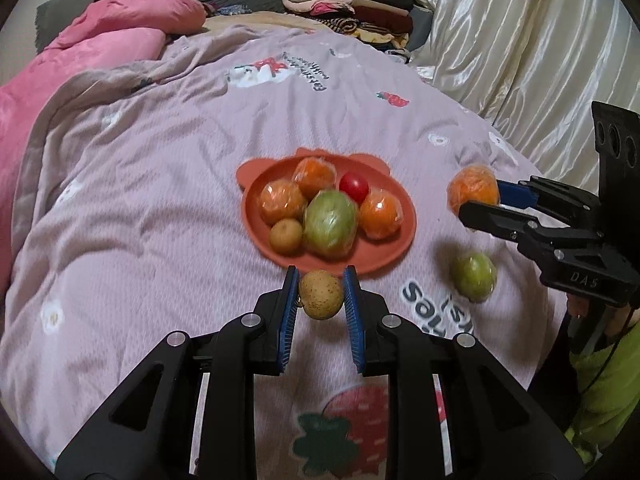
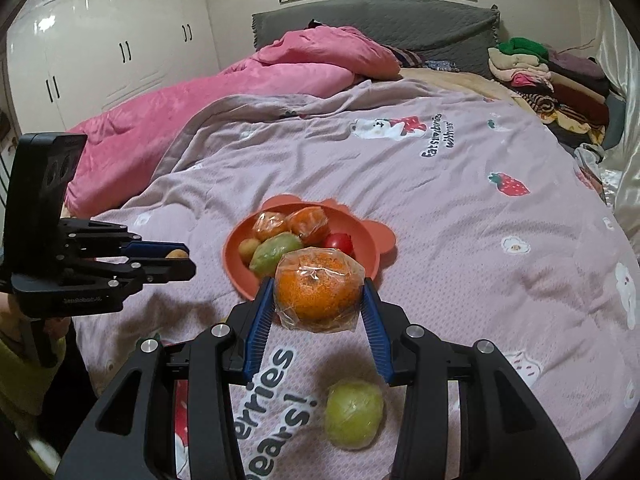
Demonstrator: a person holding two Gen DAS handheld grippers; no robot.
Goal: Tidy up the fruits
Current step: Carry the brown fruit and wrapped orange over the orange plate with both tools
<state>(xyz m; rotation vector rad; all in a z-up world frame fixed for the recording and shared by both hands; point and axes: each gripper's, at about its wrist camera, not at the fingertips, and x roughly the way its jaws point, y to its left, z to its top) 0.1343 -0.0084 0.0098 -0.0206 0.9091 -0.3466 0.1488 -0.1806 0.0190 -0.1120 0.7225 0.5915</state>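
Note:
My left gripper (image 1: 321, 295) is shut on a small speckled brown fruit (image 1: 321, 295), held just in front of the orange plate's (image 1: 402, 246) near rim. The plate holds several wrapped oranges, a wrapped green fruit (image 1: 330, 225), a red tomato (image 1: 353, 187) and a small brown fruit (image 1: 285, 235). My right gripper (image 2: 318, 294) is shut on a plastic-wrapped orange (image 2: 318, 290), lifted above the blanket near the plate (image 2: 232, 258). A loose wrapped green fruit (image 2: 353, 414) lies on the blanket below the right gripper; the left wrist view shows this green fruit (image 1: 473, 276) to the plate's right.
The fruits sit on a pale purple printed blanket (image 1: 160, 184) over a bed. A pink quilt (image 2: 192, 112) is bunched at the far left, folded clothes (image 2: 552, 76) are stacked at the far right, and a shiny curtain (image 1: 520, 48) hangs on the right.

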